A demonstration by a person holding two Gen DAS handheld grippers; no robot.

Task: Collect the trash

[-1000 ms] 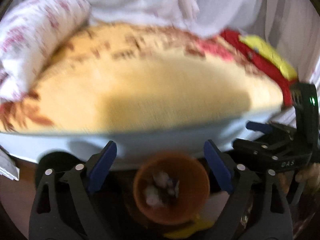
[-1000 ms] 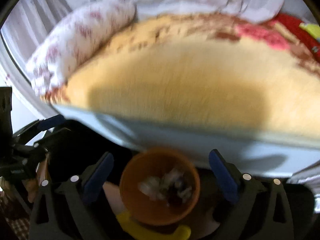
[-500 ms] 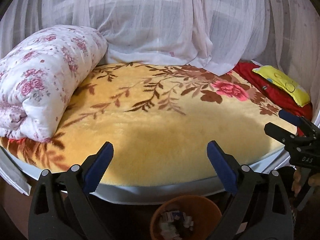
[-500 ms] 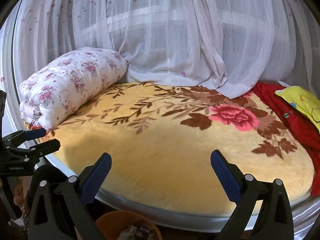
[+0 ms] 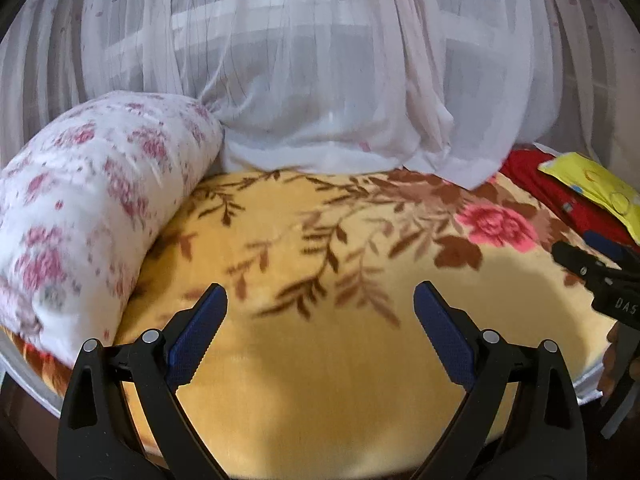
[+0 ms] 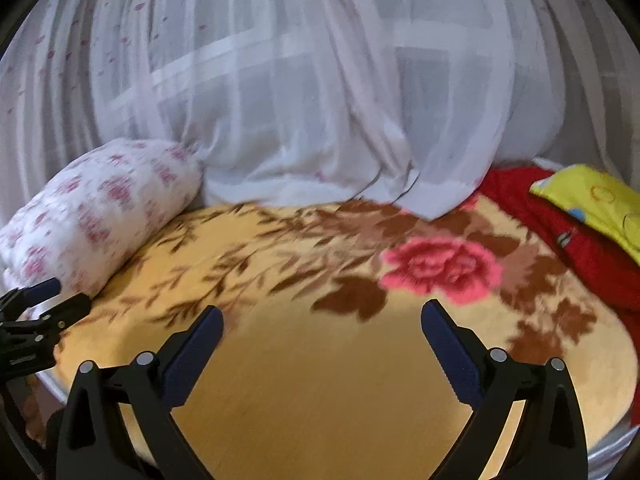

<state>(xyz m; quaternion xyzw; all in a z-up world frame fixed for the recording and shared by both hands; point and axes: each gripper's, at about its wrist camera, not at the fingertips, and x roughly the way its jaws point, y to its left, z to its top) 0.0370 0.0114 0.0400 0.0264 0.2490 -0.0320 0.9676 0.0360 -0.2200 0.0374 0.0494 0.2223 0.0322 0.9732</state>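
Both views now higher over the yellow floral blanket (image 5: 320,360), orange bin gone; left gripper (image 5: 320,308) and right gripper (image 6: 322,328) spread, empty

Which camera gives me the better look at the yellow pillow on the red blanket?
The right wrist view. There the yellow pillow lies larger and more complete on the red blanket, though the frame edge cuts its right end. In the left wrist view the pillow is a thin strip squeezed against the edge.
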